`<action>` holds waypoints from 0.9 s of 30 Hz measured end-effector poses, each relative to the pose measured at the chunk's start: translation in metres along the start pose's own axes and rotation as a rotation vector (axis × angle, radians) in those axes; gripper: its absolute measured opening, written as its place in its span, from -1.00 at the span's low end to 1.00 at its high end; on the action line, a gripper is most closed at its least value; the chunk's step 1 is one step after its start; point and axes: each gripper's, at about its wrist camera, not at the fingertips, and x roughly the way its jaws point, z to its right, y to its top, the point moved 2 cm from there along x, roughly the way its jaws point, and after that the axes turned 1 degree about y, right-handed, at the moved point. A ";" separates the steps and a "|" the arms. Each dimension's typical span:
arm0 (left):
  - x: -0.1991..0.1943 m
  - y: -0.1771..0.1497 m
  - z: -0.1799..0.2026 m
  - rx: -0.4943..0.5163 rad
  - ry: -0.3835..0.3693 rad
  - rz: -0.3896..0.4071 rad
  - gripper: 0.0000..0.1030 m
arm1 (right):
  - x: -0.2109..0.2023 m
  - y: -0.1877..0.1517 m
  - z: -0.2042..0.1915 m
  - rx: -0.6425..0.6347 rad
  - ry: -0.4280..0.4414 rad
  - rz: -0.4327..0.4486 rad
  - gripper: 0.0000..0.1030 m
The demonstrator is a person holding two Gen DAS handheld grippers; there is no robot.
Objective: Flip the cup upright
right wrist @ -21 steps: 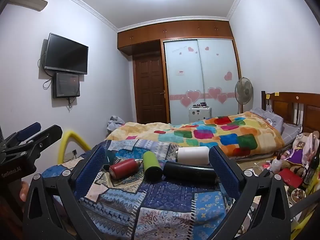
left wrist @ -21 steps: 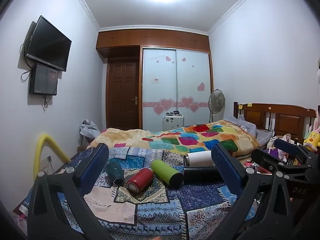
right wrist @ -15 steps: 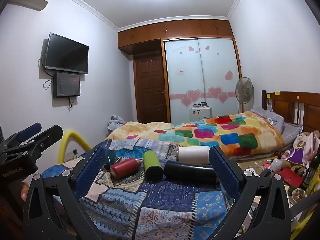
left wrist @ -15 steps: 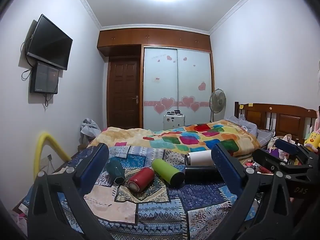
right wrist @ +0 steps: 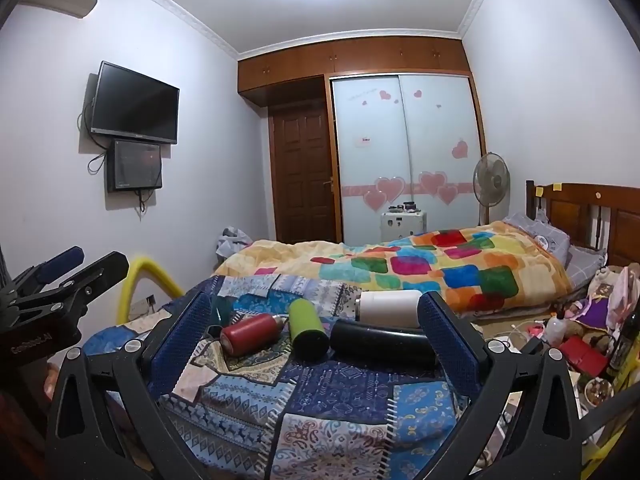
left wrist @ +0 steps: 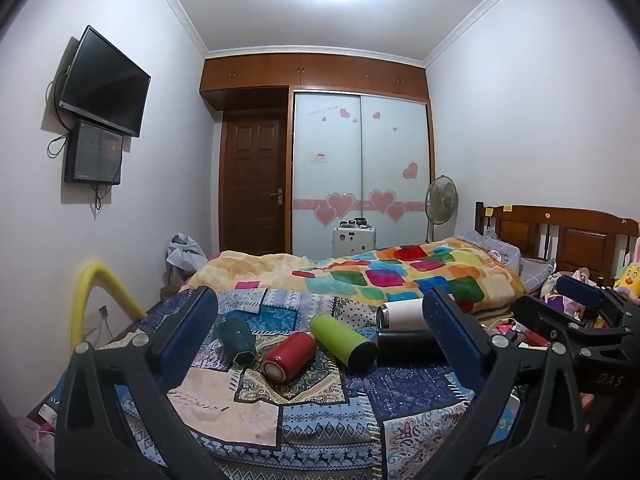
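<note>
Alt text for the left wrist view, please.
Five cups lie on their sides on a patchwork cloth: dark green, red, lime green, black and white. The left gripper, jaws wide open, holds nothing.

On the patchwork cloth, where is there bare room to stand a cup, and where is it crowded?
Free: the near patchwork cloth, between the two open grippers and in front of the red cup. Crowded: the far band, where teal cup, red, green cup, black cup and white cup lie close together.
</note>
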 end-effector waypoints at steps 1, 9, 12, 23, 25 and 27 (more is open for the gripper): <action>0.000 -0.001 -0.001 -0.001 0.000 0.000 1.00 | 0.000 0.000 0.000 0.000 0.000 -0.001 1.00; 0.000 -0.001 -0.002 -0.002 -0.001 0.001 1.00 | 0.003 -0.001 0.000 -0.004 0.000 -0.003 1.00; 0.000 -0.001 -0.002 -0.002 0.000 0.001 1.00 | 0.003 -0.001 0.000 -0.003 0.000 -0.004 1.00; -0.001 0.001 -0.001 -0.002 -0.008 0.001 1.00 | 0.006 -0.003 -0.003 -0.002 -0.001 -0.005 1.00; 0.000 0.002 -0.001 -0.002 -0.007 0.001 1.00 | 0.006 -0.004 -0.004 -0.003 0.000 -0.005 1.00; 0.000 0.002 -0.001 -0.004 -0.008 0.000 1.00 | 0.006 -0.002 -0.002 -0.003 0.000 -0.006 1.00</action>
